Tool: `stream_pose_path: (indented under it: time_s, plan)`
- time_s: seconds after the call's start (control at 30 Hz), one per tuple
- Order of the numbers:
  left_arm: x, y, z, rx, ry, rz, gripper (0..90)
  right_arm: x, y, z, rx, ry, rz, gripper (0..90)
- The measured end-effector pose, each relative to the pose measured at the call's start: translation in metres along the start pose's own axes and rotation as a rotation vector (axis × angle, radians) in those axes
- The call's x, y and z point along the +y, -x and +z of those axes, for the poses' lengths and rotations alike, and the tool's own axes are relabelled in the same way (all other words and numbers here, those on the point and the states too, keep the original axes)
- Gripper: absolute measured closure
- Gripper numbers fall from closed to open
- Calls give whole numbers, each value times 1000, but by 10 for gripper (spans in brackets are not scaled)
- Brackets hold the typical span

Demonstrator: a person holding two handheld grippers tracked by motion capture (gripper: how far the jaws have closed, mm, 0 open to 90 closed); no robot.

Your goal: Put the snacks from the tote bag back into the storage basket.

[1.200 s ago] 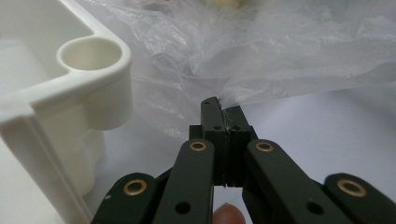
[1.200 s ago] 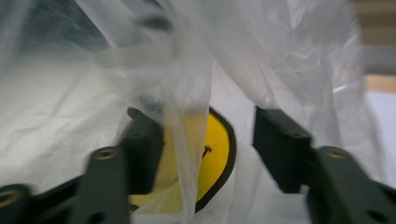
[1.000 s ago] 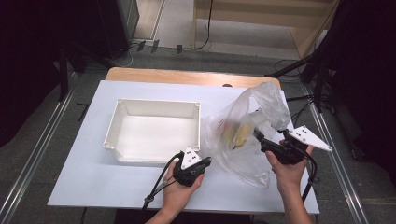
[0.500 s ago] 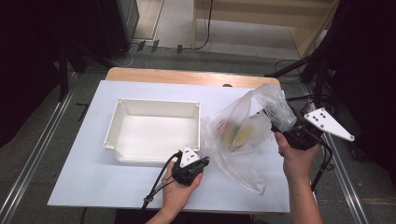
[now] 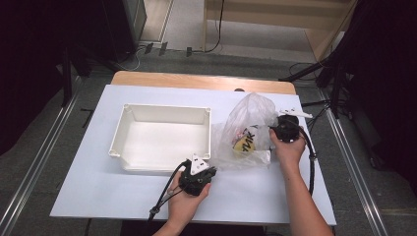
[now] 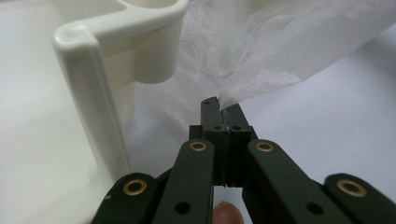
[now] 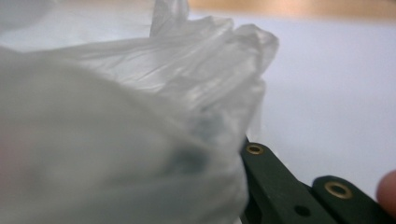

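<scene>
A clear plastic bag (image 5: 251,113) lies crumpled on the white table, right of a white tray (image 5: 164,109). Something yellow (image 5: 242,145) and a printed packet show through the film. My left gripper (image 5: 212,170) sits at the tray's near right corner, shut on the bag's lower left edge; in the left gripper view the film (image 6: 280,51) runs out from the pinched jaw tips (image 6: 222,109). My right gripper (image 5: 272,132) presses into the bag's right side. Its jaws have just been closing, with bag film (image 7: 140,116) draped over them and between them.
The tray's corner wall (image 6: 93,70) stands close to the left of my left jaws. A wooden strip (image 5: 196,79) edges the table's far side. Bare white table (image 5: 98,187) lies in front of the tray. Metal rails and cables run on the floor around.
My right hand swung out to the right, then came back left and down against the bag's side. The bag has slumped lower. My left hand has stayed put.
</scene>
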State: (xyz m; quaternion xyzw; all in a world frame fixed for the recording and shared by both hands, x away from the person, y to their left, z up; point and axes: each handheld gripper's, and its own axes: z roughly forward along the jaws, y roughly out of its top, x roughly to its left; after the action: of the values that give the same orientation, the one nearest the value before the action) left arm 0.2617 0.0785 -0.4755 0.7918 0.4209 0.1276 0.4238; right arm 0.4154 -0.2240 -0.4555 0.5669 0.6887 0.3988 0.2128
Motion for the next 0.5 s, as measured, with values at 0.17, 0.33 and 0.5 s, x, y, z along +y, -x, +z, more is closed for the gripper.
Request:
stream_pose_path:
  time_s: [0.17,0.33,0.5]
  plan:
    - [0,0,1,-4,-10,-7,900,-22,18,14,-34,-105,82,900]
    - [0,-3,0,-51,3,-11,900,-18,20,-9,69,-18,112,445]
    - [-1,-4,-2,-126,34,-11,742,-18,12,-54,42,84,89,235]
